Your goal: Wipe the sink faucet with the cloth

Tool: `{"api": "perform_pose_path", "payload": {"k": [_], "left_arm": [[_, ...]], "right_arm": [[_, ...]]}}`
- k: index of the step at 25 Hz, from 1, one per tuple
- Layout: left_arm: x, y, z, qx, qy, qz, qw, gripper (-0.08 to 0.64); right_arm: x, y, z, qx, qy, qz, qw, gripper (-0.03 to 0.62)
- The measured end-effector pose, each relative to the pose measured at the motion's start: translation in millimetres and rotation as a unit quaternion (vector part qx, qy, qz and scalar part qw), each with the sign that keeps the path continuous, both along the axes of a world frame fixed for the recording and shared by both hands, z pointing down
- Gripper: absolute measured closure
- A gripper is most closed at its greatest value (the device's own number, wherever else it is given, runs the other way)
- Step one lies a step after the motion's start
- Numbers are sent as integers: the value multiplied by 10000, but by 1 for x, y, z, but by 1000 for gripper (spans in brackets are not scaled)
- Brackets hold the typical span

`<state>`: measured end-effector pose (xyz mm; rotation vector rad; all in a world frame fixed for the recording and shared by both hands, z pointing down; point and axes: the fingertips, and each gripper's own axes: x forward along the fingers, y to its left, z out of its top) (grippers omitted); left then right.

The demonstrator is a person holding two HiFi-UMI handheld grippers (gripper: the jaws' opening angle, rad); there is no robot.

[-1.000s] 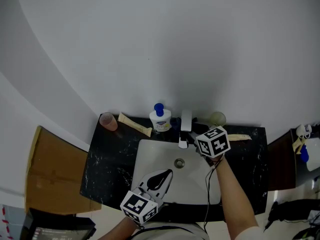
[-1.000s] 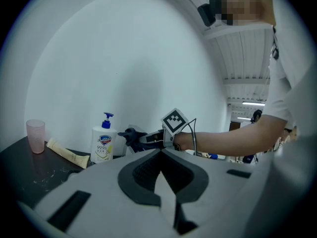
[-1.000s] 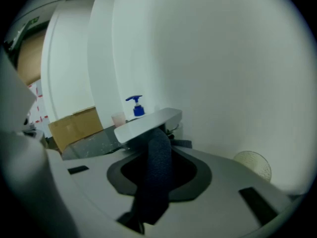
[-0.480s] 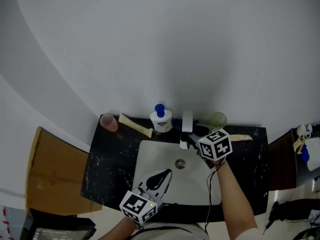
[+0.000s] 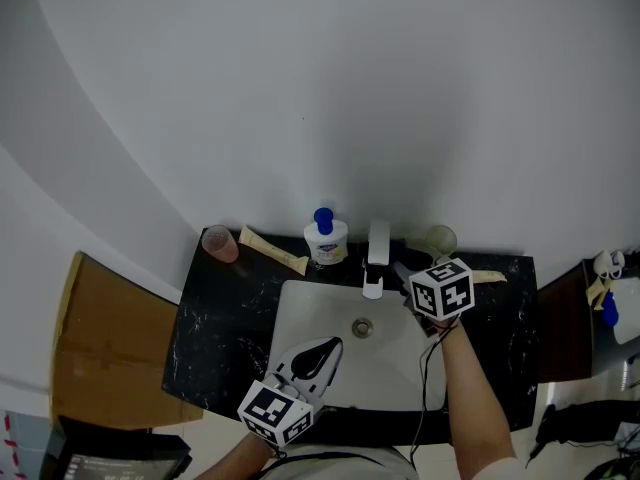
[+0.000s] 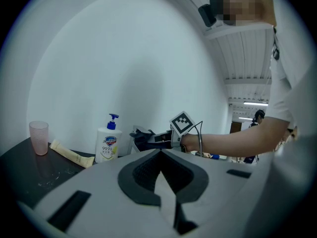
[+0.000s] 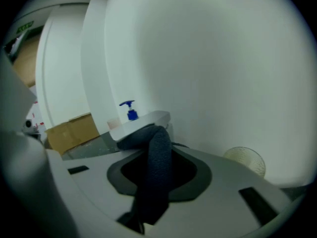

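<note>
STEP: wiping stroke, I judge | RIGHT: your right gripper [image 5: 402,271] is clamped on the dark cloth [image 7: 157,162], whose end lies on the faucet [image 7: 141,122] | LEFT: your left gripper [image 5: 322,353] has its jaws together and empty, well in front of the faucet | NEXT: drag the cloth along the spout with pressure | VIEWS: only the right gripper view shows the contact; the head view shows both grippers.

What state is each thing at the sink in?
cloth, clamped in the right gripper, pressed against the faucet
right gripper, shut on the cloth
left gripper, shut, empty
soap bottle, upright
pink cup, upright
tube, lying flat
glass, upright
</note>
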<state>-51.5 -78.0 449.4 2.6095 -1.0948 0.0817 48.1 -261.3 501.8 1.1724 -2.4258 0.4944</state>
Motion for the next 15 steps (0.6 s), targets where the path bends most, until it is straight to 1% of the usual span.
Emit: {"api": "perform_pose_path", "payload": {"k": [2,4,7,11,13,15], "left_arm": [[1,0,0,6,3,5,10000,563],[3,-1,0,15,5,10,10000,563],[6,1,-2,48,-2,13,10000,563],[3,4,-3,73,-17,-16,10000,563],[0,2,-1,46,-23,-31,10000,563],[-1,1,0,28,-32,-38,10000,563]], "right_arm": [[-19,8,-3,53,93,-358,9993,492],[-24,10,-3,102,215,-470,9986,492],[-12,7,-4,159,199,-289,9993,492],[20,0,-3,236,214,273,9991,492],[25,-2,0,189,189,337,9991,492],[18,-1,0,192,222,182,9994,492]]}}
